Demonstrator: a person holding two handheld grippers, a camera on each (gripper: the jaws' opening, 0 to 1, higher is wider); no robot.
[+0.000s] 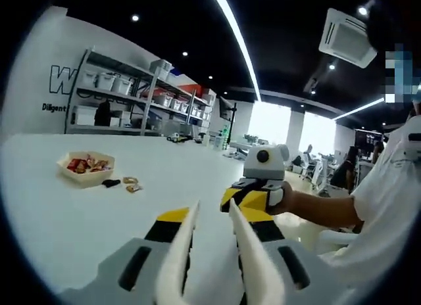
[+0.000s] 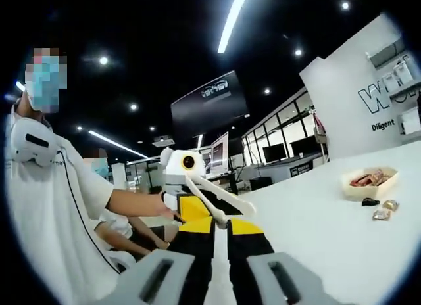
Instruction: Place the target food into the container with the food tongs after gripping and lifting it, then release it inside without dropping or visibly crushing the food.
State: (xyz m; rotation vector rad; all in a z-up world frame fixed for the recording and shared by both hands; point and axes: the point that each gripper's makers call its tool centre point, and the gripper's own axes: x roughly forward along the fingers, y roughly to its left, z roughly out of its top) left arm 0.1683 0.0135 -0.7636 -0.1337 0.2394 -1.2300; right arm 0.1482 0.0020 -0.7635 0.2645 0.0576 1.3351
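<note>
Both grippers are hovering over the white table (image 1: 79,219): the left gripper (image 1: 214,219) holding white tongs (image 1: 253,265) spread, the right gripper (image 2: 220,221) seemingly pressed together. Snacks are sitting in the tray (image 1: 86,167).

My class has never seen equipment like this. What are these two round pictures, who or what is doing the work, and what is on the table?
There is no robot here. A person holds a gripper in each hand, and a small camera rides on each one, looking out along its two fingers. The left gripper view comes from the left gripper. Its fingers grip a pair of white food tongs, whose blades are slightly apart with nothing between them. The right gripper view comes from the right gripper, whose fingers are close together and look empty. Each view also catches the other gripper. On the white table stands a shallow container of wrapped snacks, with a few loose snacks beside it.
</note>
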